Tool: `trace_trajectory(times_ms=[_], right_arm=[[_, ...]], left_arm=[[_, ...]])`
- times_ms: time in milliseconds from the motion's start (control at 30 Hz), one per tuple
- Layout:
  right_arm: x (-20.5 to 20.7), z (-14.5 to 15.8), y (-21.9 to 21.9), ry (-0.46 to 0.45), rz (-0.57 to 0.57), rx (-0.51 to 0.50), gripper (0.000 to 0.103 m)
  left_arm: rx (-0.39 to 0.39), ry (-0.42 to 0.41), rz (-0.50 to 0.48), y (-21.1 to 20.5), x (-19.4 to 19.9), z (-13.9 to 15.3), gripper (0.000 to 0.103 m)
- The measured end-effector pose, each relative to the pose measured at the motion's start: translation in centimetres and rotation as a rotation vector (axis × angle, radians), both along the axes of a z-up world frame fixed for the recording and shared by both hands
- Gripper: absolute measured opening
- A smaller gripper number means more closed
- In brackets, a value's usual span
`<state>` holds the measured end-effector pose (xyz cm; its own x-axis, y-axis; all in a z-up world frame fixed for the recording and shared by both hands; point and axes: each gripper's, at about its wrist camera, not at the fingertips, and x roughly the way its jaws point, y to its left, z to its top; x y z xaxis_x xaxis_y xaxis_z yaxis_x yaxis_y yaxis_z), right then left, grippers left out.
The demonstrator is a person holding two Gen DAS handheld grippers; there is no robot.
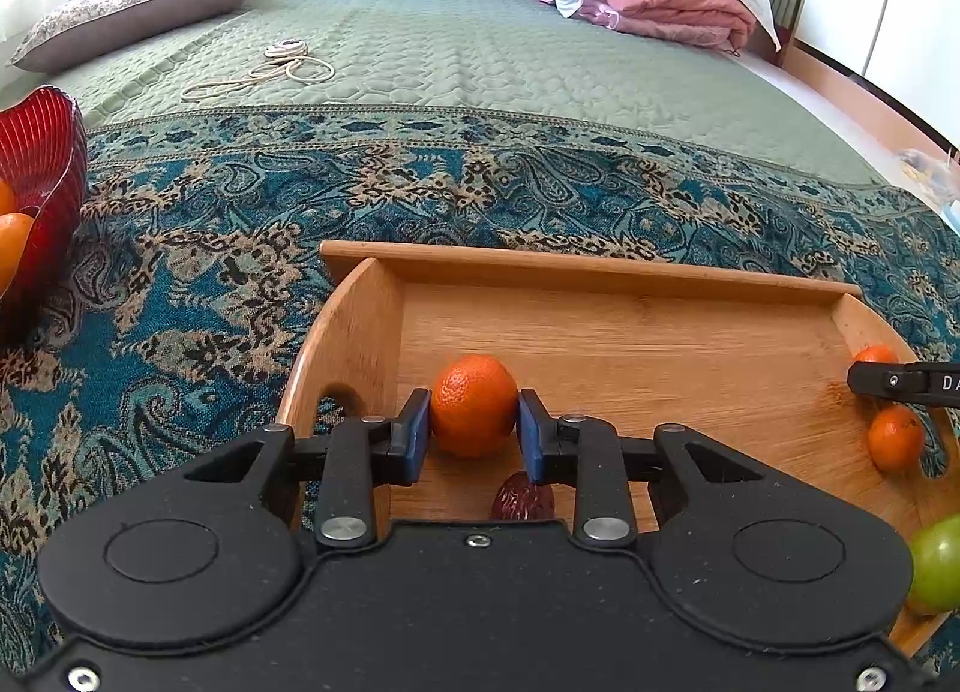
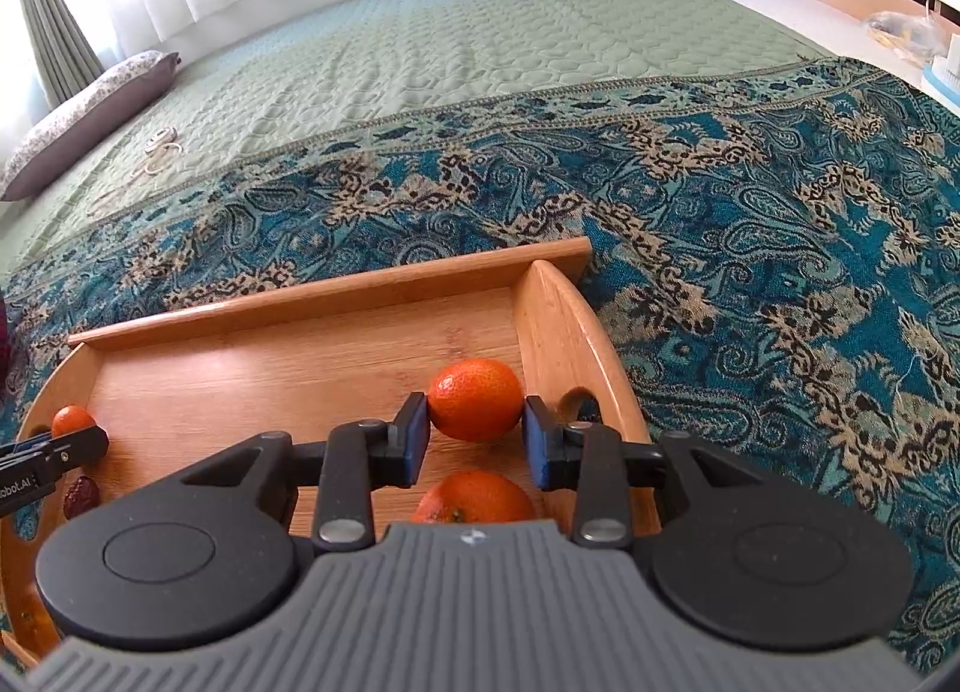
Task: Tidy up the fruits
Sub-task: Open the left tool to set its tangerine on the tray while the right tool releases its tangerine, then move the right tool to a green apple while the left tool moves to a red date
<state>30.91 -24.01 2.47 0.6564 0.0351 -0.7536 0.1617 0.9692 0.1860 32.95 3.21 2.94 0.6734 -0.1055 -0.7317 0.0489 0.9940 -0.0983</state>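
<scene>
A wooden tray (image 1: 630, 332) lies on a patterned blue cloth. My left gripper (image 1: 474, 428) is shut on a small orange (image 1: 474, 404) at the tray's left end; a dark red date (image 1: 523, 500) lies just below it. My right gripper (image 2: 475, 431) is shut on another small orange (image 2: 477, 399) at the tray's right end (image 2: 558, 344), with a second orange (image 2: 474, 497) right under it. The right gripper's finger (image 1: 900, 383) shows at the far right of the left wrist view, beside an orange (image 1: 895, 437). A green fruit (image 1: 939, 563) lies at the tray's near right.
A red glass bowl (image 1: 42, 164) holding oranges stands left of the tray. The cloth covers a green quilted bed (image 1: 450, 44) with a cord (image 1: 270, 71), a pillow (image 1: 132, 11) and folded pink bedding (image 1: 672, 8) at the back. The bed's right edge (image 1: 840, 92) drops off.
</scene>
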Motion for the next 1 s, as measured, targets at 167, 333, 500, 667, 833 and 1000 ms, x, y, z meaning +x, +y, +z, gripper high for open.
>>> trace_trajectory(times_ms=[167,333,500,667,833,1000], right_arm=[[-0.5,0.1,0.1,-0.005,0.009,0.001,0.043],[-1.4,0.4,0.2,-0.024,0.015,-0.002,0.047],[-3.0,1.4,0.6,-0.08,0.043,-0.018,0.059],[-4.8,2.7,1.1,-0.128,0.071,-0.004,0.064],[-6.7,3.8,2.0,-0.178,0.104,-0.043,0.07],[-8.9,4.3,2.9,-0.215,0.14,-0.074,0.075]], left_arm=[[-0.002,-0.006,0.009,0.2,-0.5,0.3,0.04],[-0.008,-0.015,0.007,0.7,-1.7,0.9,0.049],[0.003,-0.047,-0.005,0.8,-3.5,1.7,0.058],[0.019,-0.099,-0.021,0.5,-5.9,2.7,0.068],[0.018,-0.152,-0.039,0.2,-8.5,3.9,0.08],[0.021,-0.195,-0.069,-0.3,-11.3,4.7,0.086]])
